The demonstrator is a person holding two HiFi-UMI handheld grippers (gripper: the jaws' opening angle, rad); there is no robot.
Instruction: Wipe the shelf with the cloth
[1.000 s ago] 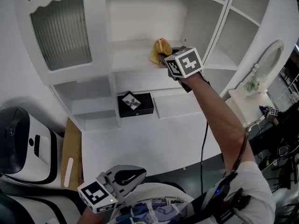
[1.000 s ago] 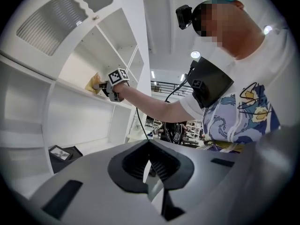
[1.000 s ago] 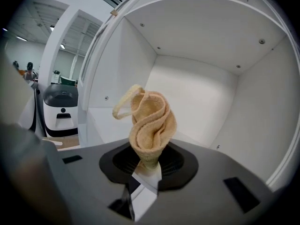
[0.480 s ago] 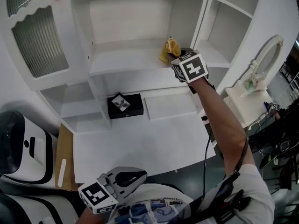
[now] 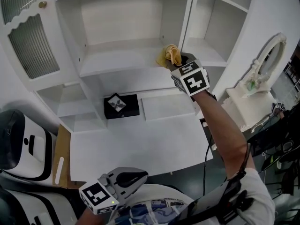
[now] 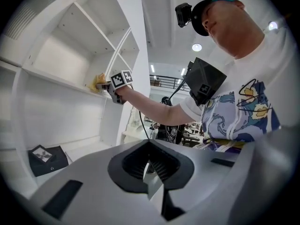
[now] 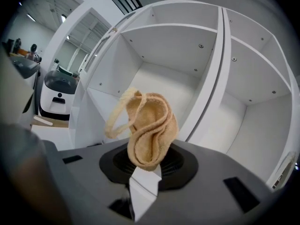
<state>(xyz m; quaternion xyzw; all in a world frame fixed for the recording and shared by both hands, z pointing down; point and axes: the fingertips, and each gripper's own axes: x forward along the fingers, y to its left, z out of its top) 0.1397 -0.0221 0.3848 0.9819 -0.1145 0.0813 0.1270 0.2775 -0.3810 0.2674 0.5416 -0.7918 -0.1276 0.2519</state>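
Since a second ago, the right gripper has slid its cloth rightward along the shelf, and it now sits close against the upright white divider at the upper middle of the head view. Its jaws are clamped on the crumpled, tan knitted cloth, which bulges up out of them with one loose loop hanging to the left of the frame. The cloth touches the right end of the flat white wooden shelf board. The gripper's white cube with black square markers faces the camera just below it.

The left gripper hangs low at the bottom of the head view, against the person's patterned shirt; its ridged jaws are pressed together with nothing between them.

Below the shelf, at the centre left of the head view, a flat black rectangular box lies in a low recess above the white desk top.
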